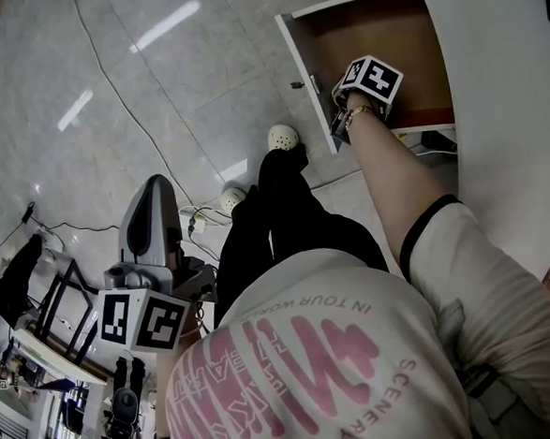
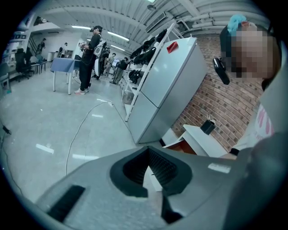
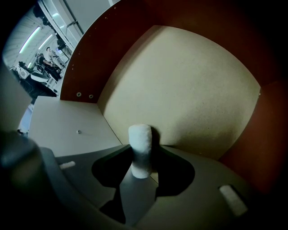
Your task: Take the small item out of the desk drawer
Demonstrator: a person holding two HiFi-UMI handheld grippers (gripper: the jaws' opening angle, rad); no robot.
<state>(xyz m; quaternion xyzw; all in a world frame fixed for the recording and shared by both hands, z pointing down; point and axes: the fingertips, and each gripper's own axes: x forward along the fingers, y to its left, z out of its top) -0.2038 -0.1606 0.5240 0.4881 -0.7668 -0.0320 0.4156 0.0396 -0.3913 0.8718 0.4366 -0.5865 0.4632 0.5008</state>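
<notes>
The desk drawer (image 1: 384, 28) stands pulled out, with a white front and a brown inside. My right gripper (image 1: 358, 86) reaches straight down into it, its marker cube on top hiding the jaws in the head view. In the right gripper view a small white cylinder (image 3: 140, 148) stands on the pale drawer floor (image 3: 189, 90), between the jaws of the right gripper (image 3: 144, 155). Thin dark gaps show beside it, so the pads do not clearly press on it. My left gripper (image 1: 152, 213) hangs low at the left, away from the drawer. Its jaws (image 2: 147, 150) meet at the tips with nothing held.
The white desk top (image 1: 505, 85) runs along the right beside the drawer. Cables (image 1: 127, 112) trail over the grey floor. The left gripper view shows a tall grey refrigerator (image 2: 168, 85), shelving, a brick wall (image 2: 216, 103) and people standing far off.
</notes>
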